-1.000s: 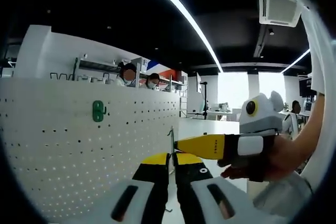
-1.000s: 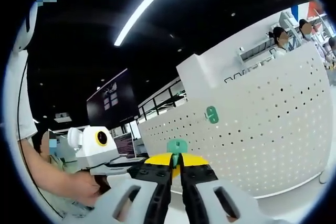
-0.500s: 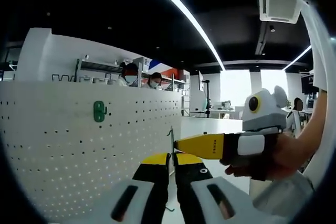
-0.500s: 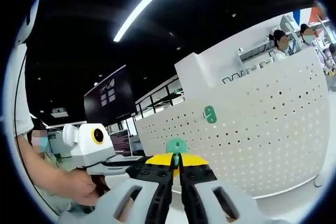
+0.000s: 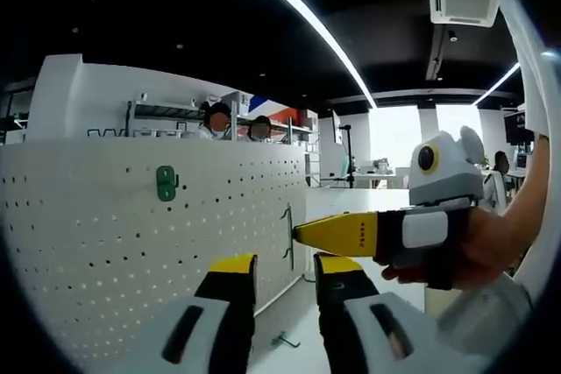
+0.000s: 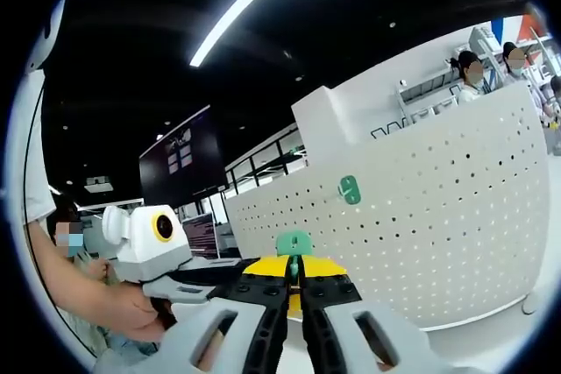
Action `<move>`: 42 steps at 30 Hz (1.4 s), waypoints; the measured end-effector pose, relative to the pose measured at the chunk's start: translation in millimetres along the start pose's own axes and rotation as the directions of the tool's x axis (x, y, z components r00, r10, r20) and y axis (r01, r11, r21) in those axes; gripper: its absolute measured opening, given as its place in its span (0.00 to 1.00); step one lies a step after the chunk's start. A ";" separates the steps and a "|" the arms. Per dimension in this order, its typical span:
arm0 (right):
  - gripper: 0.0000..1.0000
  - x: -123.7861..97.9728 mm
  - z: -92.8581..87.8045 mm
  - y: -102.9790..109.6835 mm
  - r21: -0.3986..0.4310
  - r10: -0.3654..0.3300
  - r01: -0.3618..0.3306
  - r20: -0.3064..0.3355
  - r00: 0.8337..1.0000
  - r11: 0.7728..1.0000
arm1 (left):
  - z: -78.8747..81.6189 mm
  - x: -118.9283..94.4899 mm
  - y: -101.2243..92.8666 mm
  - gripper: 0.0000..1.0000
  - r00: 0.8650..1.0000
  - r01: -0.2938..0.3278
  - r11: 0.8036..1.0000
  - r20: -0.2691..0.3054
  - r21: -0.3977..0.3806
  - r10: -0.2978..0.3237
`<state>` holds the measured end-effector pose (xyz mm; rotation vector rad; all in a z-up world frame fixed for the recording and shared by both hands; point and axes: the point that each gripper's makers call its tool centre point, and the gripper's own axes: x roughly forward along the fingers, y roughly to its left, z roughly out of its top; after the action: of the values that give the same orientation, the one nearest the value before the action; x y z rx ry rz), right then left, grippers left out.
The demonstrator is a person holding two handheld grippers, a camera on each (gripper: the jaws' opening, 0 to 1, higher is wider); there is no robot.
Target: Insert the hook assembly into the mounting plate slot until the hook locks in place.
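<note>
Left gripper view, nearest: left gripper, jaws parted with a clear gap, nothing between them. Below the gap, a small metal hook piece lies loose on the white surface; too small to make out its orientation.

Just beyond the jaw tips: right gripper coming in from the right, held in a hand. Its yellow jaws taper to a point aimed at the edge of the pegboard. At that tip a thin wire hook stands with its long axis upright, just beside the board's near edge; whether it is seated in a hole cannot be told.

Right gripper view: right gripper clenched on a green hook assembly. The green head sticks up past the jaw tips, long axis roughly along the jaws, pointing toward the board. The left gripper shows at lower left.

Farther: white pegboard mounting plate, standing upright, rows of small holes. A second green hook is mounted on its face, upper area, long axis vertical; same piece seen at.

Beyond the board: shelving, people at a distance.
</note>
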<state>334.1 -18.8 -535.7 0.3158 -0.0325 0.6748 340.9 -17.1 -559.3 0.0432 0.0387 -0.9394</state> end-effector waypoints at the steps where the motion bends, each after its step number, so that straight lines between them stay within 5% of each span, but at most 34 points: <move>1: 0.01 -0.1 -0.4 -0.1 0.000 -0.001 0.001 -0.001 1.000 1.000 | -0.7 0.2 1.3 0.41 1.000 -0.008 1.000 -0.004 0.014 0.009; 10: 0.01 -0.9 -1.6 0.3 0.004 -0.003 0.003 -0.005 1.000 1.000 | -7.2 2.0 6.4 0.70 0.998 -0.043 0.998 -0.037 0.040 0.044; 42: 0.01 5.4 9.4 -26.3 -0.148 -0.117 0.107 -0.062 0.991 0.983 | -17.0 -22.2 26.9 0.64 0.990 -0.124 0.992 -0.058 0.032 0.126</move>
<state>355.2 -37.6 -533.3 0.1527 0.0032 0.5679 349.3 17.5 -574.7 0.0992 0.0775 -0.8129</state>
